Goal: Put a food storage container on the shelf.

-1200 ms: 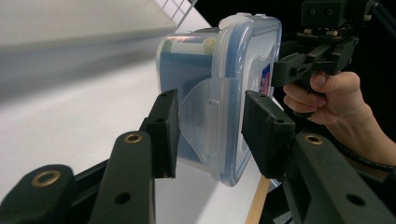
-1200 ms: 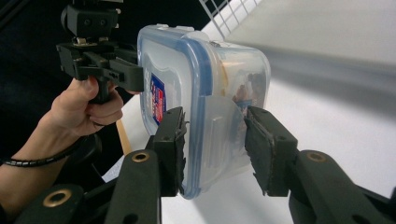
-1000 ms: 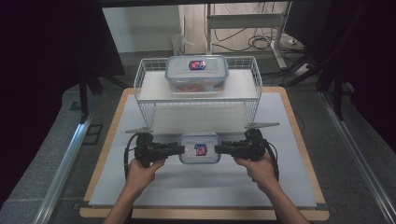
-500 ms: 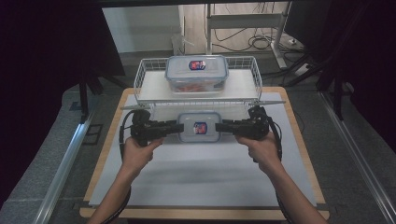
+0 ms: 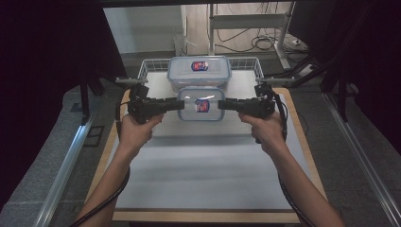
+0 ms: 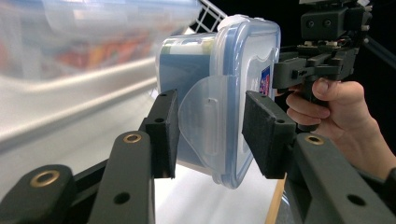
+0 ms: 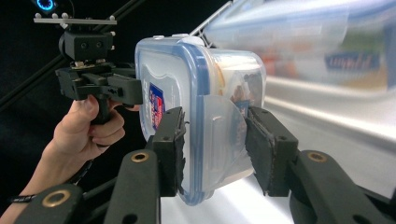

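— What do your grippers hold?
— Your left gripper (image 5: 176, 104) and right gripper (image 5: 226, 104) each clamp one end flap of the small clear plastic box with a blue-rimmed lid (image 5: 201, 104), which is raised between them above the white table (image 5: 203, 165).
— How many boxes?
— Two. The larger clear lidded box (image 5: 198, 69) sits beyond, in the white wire basket (image 5: 250, 62).
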A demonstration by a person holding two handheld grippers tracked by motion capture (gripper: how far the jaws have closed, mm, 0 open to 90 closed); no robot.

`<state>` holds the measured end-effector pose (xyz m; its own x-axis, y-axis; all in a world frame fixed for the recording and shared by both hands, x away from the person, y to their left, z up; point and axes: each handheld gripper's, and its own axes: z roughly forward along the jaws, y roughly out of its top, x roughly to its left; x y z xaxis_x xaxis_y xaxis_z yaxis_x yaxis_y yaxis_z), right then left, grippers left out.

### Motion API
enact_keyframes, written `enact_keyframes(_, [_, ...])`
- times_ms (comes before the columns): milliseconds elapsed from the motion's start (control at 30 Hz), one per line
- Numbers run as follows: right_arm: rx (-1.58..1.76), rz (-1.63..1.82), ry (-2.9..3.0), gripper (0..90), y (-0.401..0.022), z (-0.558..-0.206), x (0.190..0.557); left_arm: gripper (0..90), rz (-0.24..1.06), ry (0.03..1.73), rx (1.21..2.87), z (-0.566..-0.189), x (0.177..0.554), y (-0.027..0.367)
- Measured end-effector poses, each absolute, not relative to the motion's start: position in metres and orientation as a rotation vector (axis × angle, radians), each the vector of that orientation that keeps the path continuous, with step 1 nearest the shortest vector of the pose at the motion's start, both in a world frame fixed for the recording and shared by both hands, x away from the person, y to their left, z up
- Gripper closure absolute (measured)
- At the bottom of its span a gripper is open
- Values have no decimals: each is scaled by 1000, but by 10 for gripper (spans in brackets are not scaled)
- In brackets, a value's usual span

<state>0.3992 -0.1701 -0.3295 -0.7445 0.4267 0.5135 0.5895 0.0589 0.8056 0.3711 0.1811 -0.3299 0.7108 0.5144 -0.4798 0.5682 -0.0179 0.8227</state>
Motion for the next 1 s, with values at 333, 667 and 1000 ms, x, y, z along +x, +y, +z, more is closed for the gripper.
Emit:
enact_keyframes(333, [-1083,-1817,-2196,576,-165,-290,420,570,-46,865,1622,-297,398,186])
enact_keyframes(667, [-1101,-1837,-2167,576,-157,-272,445,571,-41,876,1571,-282,422,194])
enact_keyframes(1000, [-1125,-1854,-2122,576,-154,-271,470,571,-46,886,1534,-286,445,197])
